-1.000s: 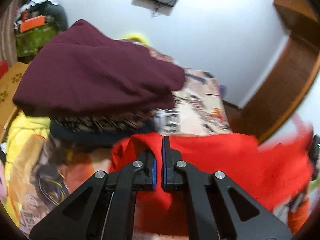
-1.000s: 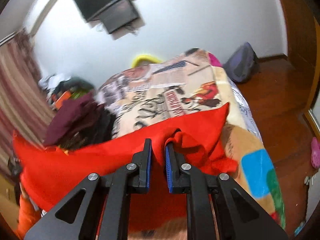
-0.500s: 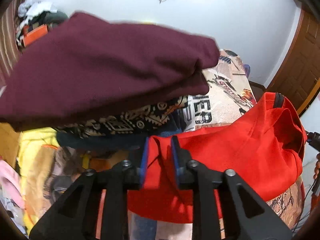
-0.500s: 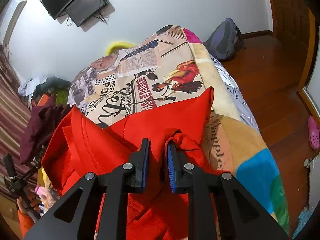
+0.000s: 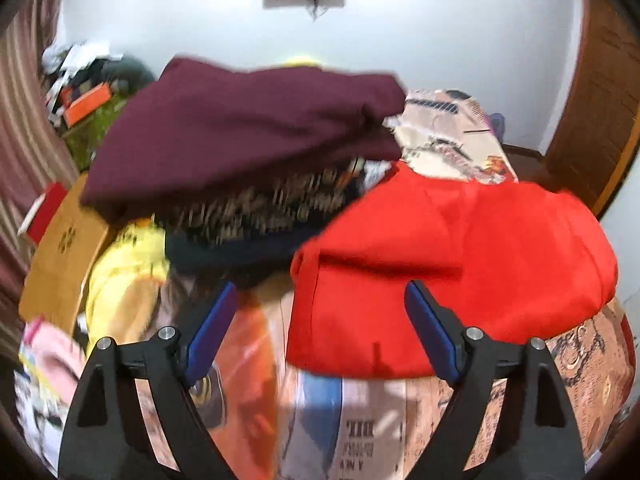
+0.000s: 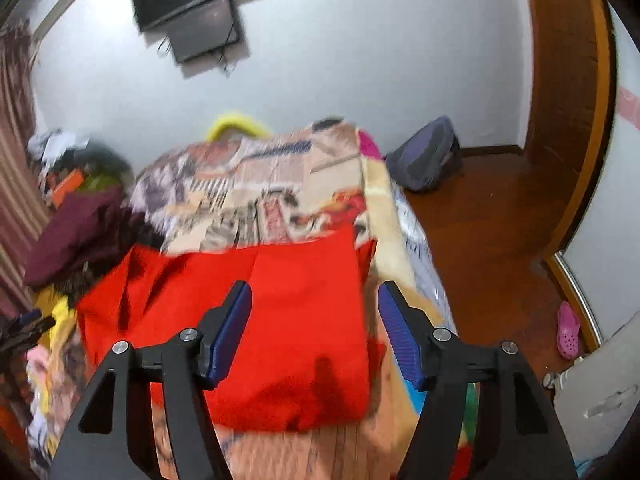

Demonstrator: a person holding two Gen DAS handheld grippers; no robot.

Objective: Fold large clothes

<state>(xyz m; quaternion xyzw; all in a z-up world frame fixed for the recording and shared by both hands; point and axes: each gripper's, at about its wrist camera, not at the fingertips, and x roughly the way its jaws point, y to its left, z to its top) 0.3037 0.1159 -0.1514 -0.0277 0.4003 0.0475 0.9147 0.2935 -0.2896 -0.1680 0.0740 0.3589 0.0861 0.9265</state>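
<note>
The red garment point(image 5: 460, 256) lies folded on the printed bedspread point(image 6: 280, 184), with both the left tool point(image 5: 320, 320) and right tool point(image 6: 316, 320) spread wide above it, gripping nothing. A maroon garment point(image 5: 248, 128) tops a clothes pile just beside its left edge; a grey backpack point(image 6: 428, 156) sits on the floor.

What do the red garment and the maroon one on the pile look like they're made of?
Red garment: looks like a smooth, matte, fairly thick knit, perhaps fleece or sweatshirt cotton; it folds in soft, rounded edges with no shine. Maroon garment: also matte, with a faint woven or ribbed grain, possibly cotton or wool blend. Motion blur keeps either from being certain.
</note>
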